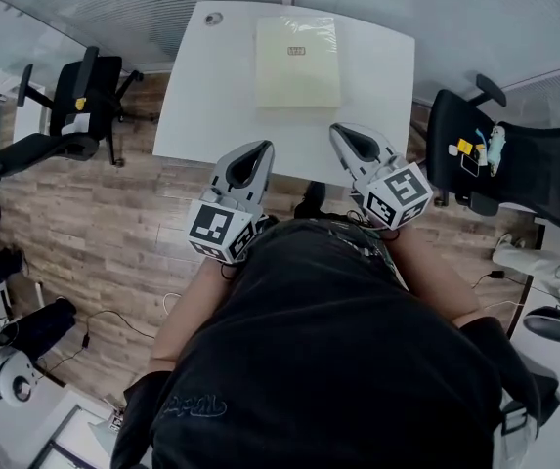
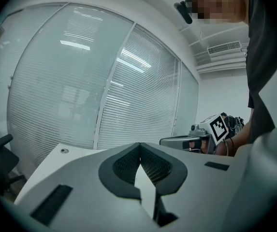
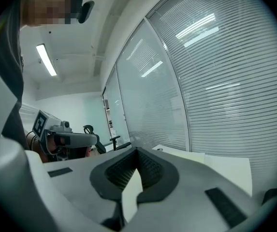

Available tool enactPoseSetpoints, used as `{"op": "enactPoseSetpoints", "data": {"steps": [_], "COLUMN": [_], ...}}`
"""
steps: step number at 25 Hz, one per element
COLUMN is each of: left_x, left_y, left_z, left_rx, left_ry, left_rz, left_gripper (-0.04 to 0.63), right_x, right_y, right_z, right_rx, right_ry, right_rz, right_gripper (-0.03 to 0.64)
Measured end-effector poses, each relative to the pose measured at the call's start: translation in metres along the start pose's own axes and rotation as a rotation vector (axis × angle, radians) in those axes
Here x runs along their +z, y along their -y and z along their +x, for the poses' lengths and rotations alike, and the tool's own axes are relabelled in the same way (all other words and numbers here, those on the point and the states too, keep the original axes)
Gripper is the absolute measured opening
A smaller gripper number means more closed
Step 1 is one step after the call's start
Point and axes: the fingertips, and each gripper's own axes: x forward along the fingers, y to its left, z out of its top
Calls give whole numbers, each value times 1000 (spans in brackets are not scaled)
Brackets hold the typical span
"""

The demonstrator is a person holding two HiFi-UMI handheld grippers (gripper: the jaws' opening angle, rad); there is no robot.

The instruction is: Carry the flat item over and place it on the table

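No legible text, label or number anywhere.

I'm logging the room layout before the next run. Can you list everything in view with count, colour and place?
table: one, white, top centre of the head view.
flat item: one, pale yellow, lying on the table's far half.
office chairs: two, black, one left of the table, one right.
floor: brown wood planks, around the table.
cable: one seen, dark, on the floor at left.
blinds: white, behind glass beyond the table.
person: one, black shirt, bottom of the head view.
left hand-held gripper: grey, shut, empty, near the table's front edge.
right hand-held gripper: grey, shut, empty, beside it.
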Motion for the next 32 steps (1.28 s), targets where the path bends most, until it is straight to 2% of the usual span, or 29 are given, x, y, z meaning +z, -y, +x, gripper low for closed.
{"op": "enactPoseSetpoints", "data": {"steps": [18, 26, 32], "left_x": [-20, -25, -22], "left_y": [18, 41, 61], "left_z": [-93, -100, -95], "left_rx": [-82, -102, -86], "left_ry": [-5, 3, 9], "left_rz": [6, 6, 17], "left_gripper": [14, 14, 14], "right_x": [-22, -27, -24], "right_y": [-98, -103, -93], "right_z": [-48, -77, -99], "right_rx": [-118, -130, -109], "right_ry": [47, 52, 64], "right_rz": [37, 35, 34], "right_gripper": [21, 21, 21]}}
